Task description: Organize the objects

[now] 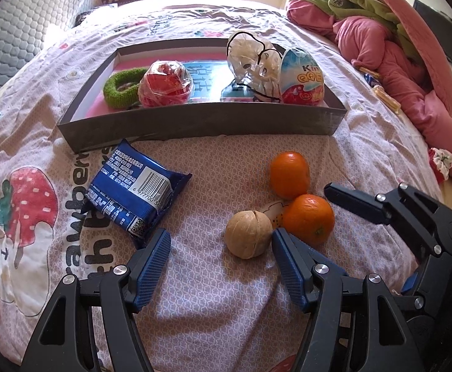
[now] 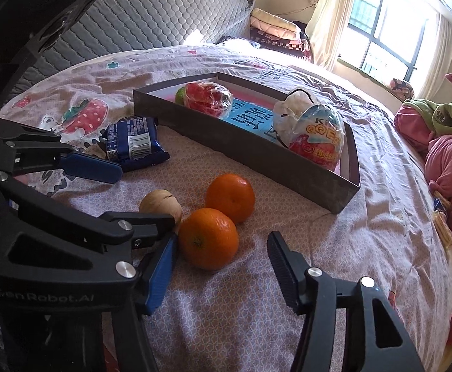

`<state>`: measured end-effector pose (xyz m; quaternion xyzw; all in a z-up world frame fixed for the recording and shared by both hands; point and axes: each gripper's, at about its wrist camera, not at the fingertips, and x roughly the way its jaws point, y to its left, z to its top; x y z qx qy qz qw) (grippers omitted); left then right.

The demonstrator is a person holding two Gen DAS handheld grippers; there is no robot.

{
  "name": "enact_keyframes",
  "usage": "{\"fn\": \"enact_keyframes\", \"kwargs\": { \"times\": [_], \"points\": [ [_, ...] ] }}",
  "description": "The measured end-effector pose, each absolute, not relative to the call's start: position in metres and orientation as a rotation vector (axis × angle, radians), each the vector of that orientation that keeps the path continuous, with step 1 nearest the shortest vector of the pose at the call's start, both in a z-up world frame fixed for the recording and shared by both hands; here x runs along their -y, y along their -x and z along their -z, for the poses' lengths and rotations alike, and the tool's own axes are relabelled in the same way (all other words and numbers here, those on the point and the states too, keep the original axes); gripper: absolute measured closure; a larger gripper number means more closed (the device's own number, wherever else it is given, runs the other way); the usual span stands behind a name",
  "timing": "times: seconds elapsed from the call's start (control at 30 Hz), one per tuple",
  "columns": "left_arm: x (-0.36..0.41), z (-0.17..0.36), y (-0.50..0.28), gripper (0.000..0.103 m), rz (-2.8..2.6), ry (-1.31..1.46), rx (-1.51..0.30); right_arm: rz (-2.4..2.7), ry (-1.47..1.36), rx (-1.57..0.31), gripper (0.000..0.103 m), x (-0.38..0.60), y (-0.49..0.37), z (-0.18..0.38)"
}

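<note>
We see the left gripper (image 1: 221,241) with fingers apart over bare bedsheet (image 1: 213,294), the walnut (image 1: 248,234) just off its right finger, nothing between the pads. Right gripper (image 2: 223,248) fingers spread around the near orange (image 2: 209,238); left pad touching or nearly touching it, right pad clear, so no grip. Second orange (image 2: 230,197) sits just behind, touching the first. Blue snack packet (image 1: 133,190) lies left on the sheet. Farther back, the dark tray (image 1: 195,122) holds a green ring (image 1: 116,91), red wrapped ball (image 1: 165,83), crumpled clear bag (image 1: 252,59) and Kinder egg (image 1: 302,76).
</note>
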<state>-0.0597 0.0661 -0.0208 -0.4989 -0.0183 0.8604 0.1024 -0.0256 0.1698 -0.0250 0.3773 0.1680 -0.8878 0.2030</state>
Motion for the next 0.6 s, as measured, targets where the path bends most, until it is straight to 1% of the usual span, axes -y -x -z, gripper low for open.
{"fn": "enact_keyframes", "kwargs": {
  "times": [0.1, 0.2, 0.33, 0.43, 0.6],
  "points": [
    [-0.066, 0.023, 0.063, 0.034, -2.516, 1.482, 0.074, 2.471, -1.065, -0.419, 0.059, -0.172, 0.028, 0.025],
    [-0.067, 0.025, 0.066, 0.034, -2.494, 1.490, 0.093, 2.462, -1.090, -0.355, 0.063, -0.178, 0.031, 0.025],
    [-0.070, 0.027, 0.068, 0.034, -2.477, 1.491, 0.103, 2.450, -1.114, -0.271, 0.064, -0.187, 0.031, 0.025],
    [-0.073, 0.029, 0.071, 0.036, -2.471, 1.492, 0.096, 2.444, -1.122, -0.244, 0.064, -0.190, 0.031, 0.025],
    [-0.078, 0.030, 0.075, 0.043, -2.459, 1.482, 0.078, 2.441, -1.125, -0.245, 0.064, -0.190, 0.029, 0.024]
  ]
}}
